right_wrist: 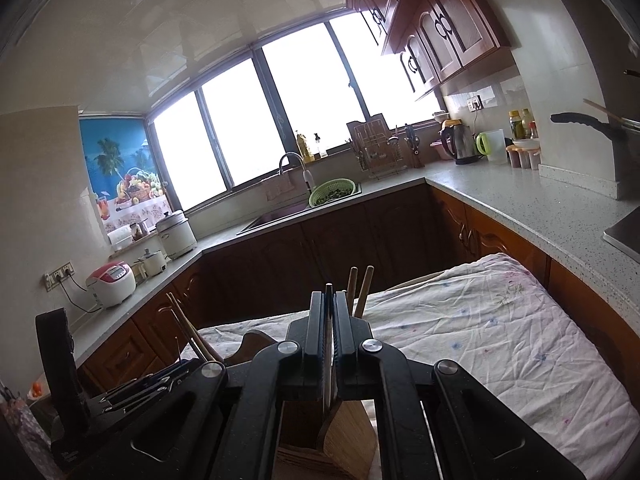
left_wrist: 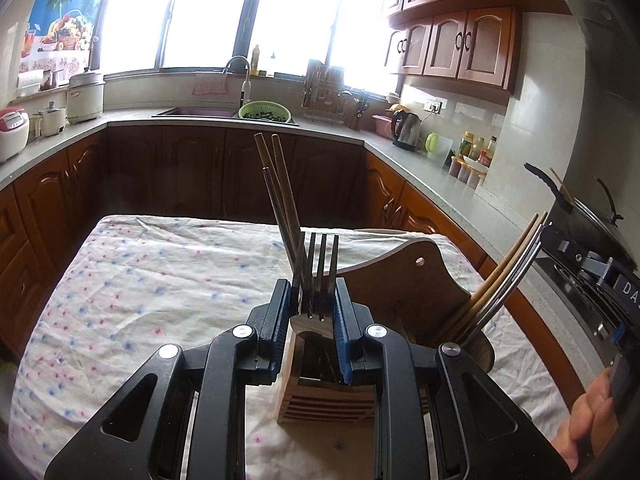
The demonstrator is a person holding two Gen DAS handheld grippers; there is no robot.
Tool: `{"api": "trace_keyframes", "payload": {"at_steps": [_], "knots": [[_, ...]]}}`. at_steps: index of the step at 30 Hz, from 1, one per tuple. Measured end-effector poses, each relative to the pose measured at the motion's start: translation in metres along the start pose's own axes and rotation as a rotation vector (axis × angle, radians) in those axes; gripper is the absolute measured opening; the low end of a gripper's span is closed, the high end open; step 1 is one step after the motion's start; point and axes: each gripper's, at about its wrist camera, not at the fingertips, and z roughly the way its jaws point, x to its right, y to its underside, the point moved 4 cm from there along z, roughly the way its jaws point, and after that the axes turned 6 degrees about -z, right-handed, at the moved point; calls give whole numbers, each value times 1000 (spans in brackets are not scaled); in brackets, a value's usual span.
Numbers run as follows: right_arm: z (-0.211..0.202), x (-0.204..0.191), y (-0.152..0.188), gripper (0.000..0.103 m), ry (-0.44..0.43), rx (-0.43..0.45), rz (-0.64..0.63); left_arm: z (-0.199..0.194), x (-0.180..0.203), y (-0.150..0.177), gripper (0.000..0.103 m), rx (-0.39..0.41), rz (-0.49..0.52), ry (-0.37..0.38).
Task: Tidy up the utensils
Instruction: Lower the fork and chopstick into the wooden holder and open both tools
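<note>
My left gripper (left_wrist: pixel 314 300) is shut on a metal fork (left_wrist: pixel 318 270), tines up, its handle down in a compartment of the wooden utensil holder (left_wrist: pixel 326 394) on the table. Brown chopsticks (left_wrist: pixel 280 188) stand in the holder behind the fork. Wooden and metal utensil handles (left_wrist: pixel 506 276) lean out of the holder's right side. My right gripper (right_wrist: pixel 329 304) is shut on a thin metal utensil (right_wrist: pixel 328 368), seen edge-on, its lower end going down into the holder (right_wrist: pixel 340 428). The chopsticks (right_wrist: pixel 360 292) rise just behind the right gripper.
A floral cloth (left_wrist: pixel 140 288) covers the table. A curved wooden board (left_wrist: pixel 404 276) stands behind the holder. Kitchen counters with a sink (left_wrist: pixel 200 112), kettle (left_wrist: pixel 406 128) and rice cookers ring the room. The other gripper's body and a hand (left_wrist: pixel 592 412) are at the right edge.
</note>
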Motion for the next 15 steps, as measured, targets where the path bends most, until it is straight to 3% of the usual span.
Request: {"api": "trace_keyframes", "payload": {"at_steps": [15], "knots": [[8, 8, 8, 4, 1, -37, 24, 7, 7, 8, 19, -40, 23, 1]]}}
